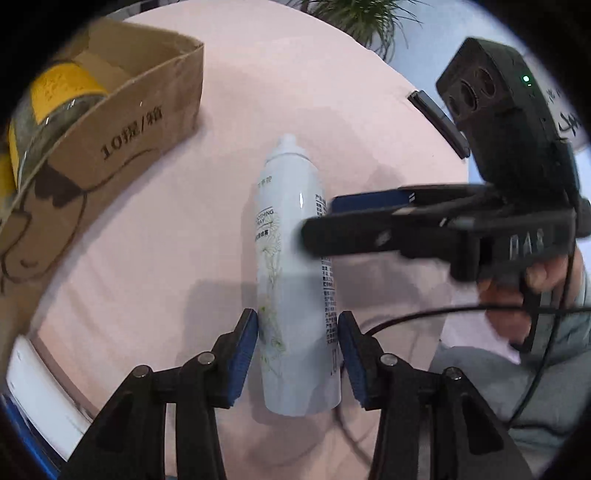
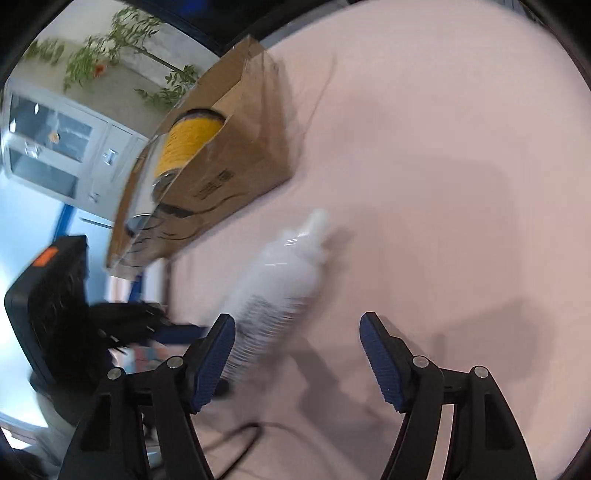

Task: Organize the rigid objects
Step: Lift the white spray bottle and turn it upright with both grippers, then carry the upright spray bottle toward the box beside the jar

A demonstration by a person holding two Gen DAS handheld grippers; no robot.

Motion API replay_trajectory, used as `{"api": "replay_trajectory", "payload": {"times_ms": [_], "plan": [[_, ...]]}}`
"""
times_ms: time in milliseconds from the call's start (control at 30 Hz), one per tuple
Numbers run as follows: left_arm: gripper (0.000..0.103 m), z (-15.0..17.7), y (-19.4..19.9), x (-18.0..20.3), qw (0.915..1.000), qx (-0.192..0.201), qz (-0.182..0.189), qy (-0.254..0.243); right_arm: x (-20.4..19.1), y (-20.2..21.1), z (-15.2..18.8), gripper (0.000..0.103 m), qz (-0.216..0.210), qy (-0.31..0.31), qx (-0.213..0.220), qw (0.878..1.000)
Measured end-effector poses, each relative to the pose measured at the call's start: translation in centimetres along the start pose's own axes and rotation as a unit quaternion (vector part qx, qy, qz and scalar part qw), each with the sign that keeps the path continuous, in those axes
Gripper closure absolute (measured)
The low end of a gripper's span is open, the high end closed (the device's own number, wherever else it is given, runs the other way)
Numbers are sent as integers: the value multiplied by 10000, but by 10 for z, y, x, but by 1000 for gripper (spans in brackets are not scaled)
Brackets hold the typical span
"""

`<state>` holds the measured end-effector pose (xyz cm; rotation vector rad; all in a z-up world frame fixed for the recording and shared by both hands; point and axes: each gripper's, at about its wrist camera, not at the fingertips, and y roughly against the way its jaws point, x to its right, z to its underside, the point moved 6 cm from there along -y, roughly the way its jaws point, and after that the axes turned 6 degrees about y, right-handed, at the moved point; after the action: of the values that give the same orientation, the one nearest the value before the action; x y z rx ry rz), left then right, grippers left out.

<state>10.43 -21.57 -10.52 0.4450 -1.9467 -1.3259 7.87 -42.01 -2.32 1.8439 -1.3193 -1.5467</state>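
Observation:
A white spray can (image 1: 295,280) with a flower print is held between the blue pads of my left gripper (image 1: 297,358), above the pink table (image 1: 155,236), its nozzle pointing away. It shows blurred in the right wrist view (image 2: 280,280). My right gripper (image 2: 297,354) is open and empty, just right of the can; in the left wrist view its fingers (image 1: 354,229) reach across the can's right side. A cardboard box (image 1: 122,133) at the far left holds a clear jar with a yellow label (image 1: 59,92); both also show in the right wrist view, the box (image 2: 229,177) and the jar (image 2: 184,144).
A flat black object (image 1: 439,122) lies on the table's far right edge. A green plant (image 1: 362,18) stands behind the table. A black cable (image 1: 424,317) runs by my hand at the right. A white cabinet (image 2: 55,147) stands beyond the table.

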Motion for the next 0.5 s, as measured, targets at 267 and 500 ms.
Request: {"api": "replay_trajectory", "payload": {"times_ms": [267,500], "plan": [[59,14,15,-7,9962,512,-239,658,-39,-36,18,50,135,249,68,9996],[59,-30,86,12,9793,1859,-405,685,-97,13,-20,57,124,1053,1074,9886]]}}
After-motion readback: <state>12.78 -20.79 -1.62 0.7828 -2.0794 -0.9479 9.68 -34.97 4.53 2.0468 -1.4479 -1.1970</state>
